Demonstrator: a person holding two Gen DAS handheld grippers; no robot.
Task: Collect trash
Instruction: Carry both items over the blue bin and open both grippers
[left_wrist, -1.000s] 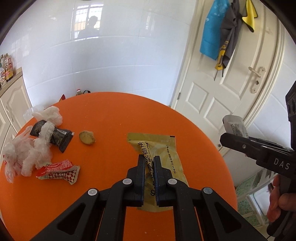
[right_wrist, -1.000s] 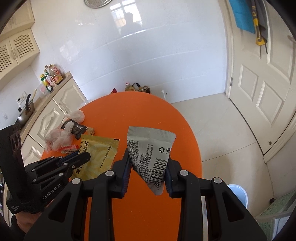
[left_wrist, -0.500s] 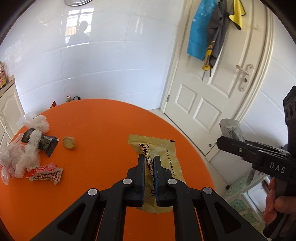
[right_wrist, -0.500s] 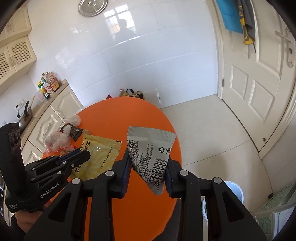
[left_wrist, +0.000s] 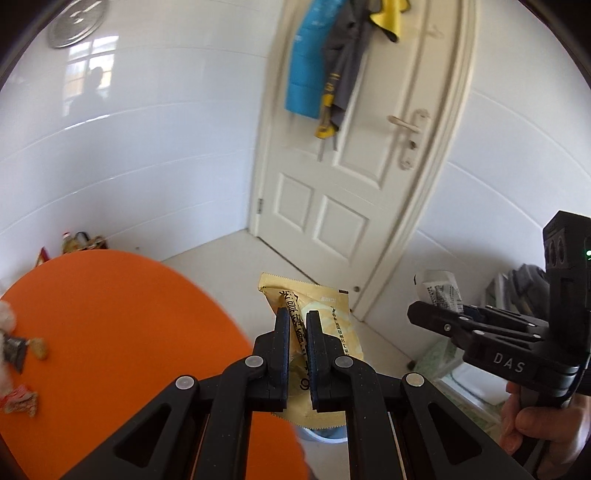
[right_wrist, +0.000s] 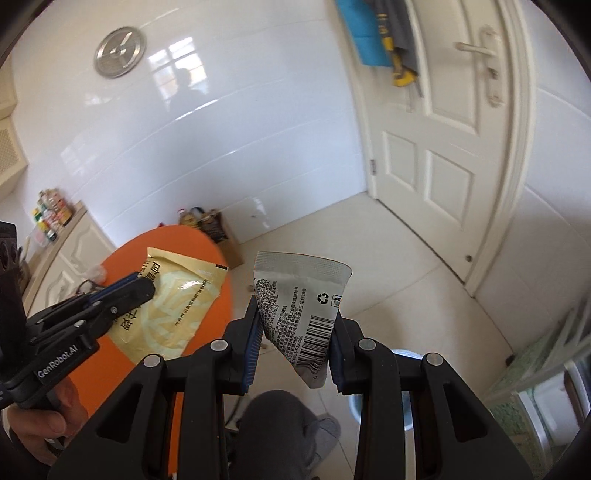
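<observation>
- The yellow wrapper (left_wrist: 325, 343) was pinched between the nearly closed jaws of the left gripper (left_wrist: 297, 321), held in the air past the edge of the orange table (left_wrist: 122, 325), over the tiled floor.
- The silver wrapper (right_wrist: 299, 306), printed with a barcode and a recycling mark, was clamped at its two side edges by the right gripper (right_wrist: 295, 325), also lifted off the table.
- A pale bin (right_wrist: 400, 373) stood on the floor below the right gripper, partly hidden by it.
- More scraps (left_wrist: 18, 365) lay at the table's left side, well apart from both grippers.
- A white door (left_wrist: 369, 206) with hanging clothes stood behind.
</observation>
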